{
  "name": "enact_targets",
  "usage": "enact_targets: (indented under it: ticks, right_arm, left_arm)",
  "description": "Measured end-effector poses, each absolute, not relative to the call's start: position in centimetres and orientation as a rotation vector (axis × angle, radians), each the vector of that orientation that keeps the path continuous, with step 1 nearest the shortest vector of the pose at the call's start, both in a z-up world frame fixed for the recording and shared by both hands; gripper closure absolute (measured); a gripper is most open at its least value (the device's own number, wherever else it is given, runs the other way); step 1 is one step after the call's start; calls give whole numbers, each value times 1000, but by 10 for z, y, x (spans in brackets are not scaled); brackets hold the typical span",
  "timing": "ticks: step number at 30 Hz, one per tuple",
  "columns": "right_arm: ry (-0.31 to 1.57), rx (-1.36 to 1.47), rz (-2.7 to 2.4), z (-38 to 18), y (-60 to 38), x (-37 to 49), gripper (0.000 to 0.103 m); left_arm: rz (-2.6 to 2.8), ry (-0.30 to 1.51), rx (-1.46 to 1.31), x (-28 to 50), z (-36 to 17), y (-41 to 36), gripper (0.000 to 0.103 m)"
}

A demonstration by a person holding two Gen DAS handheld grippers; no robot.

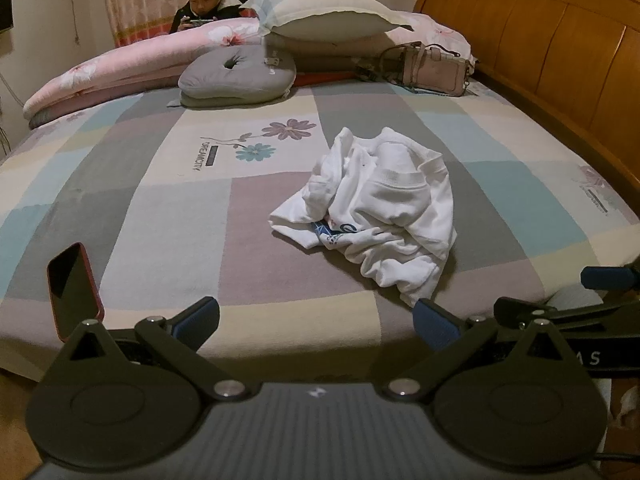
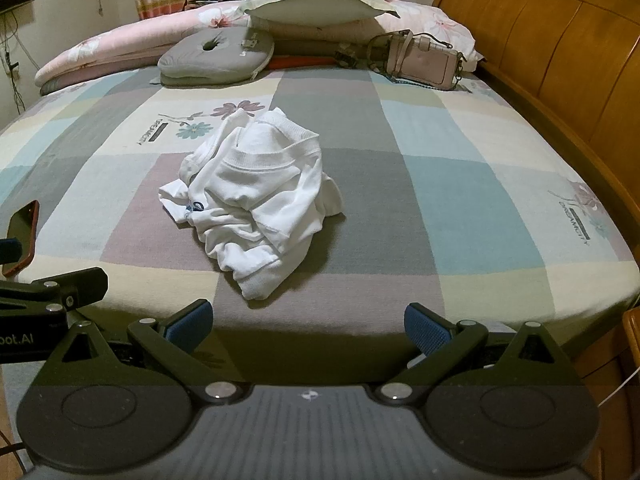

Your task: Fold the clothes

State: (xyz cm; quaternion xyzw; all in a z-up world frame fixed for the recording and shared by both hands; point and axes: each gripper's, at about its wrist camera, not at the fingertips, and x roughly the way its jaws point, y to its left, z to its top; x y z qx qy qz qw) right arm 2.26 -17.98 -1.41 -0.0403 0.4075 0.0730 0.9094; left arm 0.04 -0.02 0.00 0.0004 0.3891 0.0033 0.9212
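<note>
blue-padded fingers of the left gripper (image 1: 316, 322) stand wide apart over the near edge of the bed (image 1: 280, 328), with nothing between them, and the right gripper (image 2: 309, 326) is spread just as wide and just as empty beside it; neither touches cloth. just past them, on the checked sheet a little in from the near edge and roughly midway between the bed's two sides, lies the white garment (image 1: 380, 208), crumpled in a loose heap with a ribbed band across its top and a bit of blue print showing low on its left side. it looks like thin knit cotton: light, limp, not slippery, likely to sag and trail when lifted, with nothing in it to break. i judge the best holds to be the firmer ribbed band or a hem at the near end, one gripper to each side, so the heap can be shaken open and laid flat before any fold. left wrist view shows a dark phone in a red case (image 1: 74, 288) lying whole by the near left corner, which the right wrist view catches only at its frame edge; the right wrist view shows the heap's right flank and the bare sheet toward the wooden bed frame (image 2: 560, 64) more fully. farther back sit a grey cushion (image 1: 236, 76), a pink handbag (image 1: 432, 68), a pillow (image 1: 320, 12) on a pink flowered quilt (image 1: 120, 68), and a seated person (image 1: 204, 0) beyond the far edge.
</note>
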Motion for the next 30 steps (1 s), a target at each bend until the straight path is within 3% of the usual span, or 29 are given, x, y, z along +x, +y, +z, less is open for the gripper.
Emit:
enact_targets:
  ticks: [30]
  right_arm:
    - [848, -98, 154, -18, -177, 34, 0]
  left_arm:
    - [11, 799, 5, 10, -7, 2, 1]
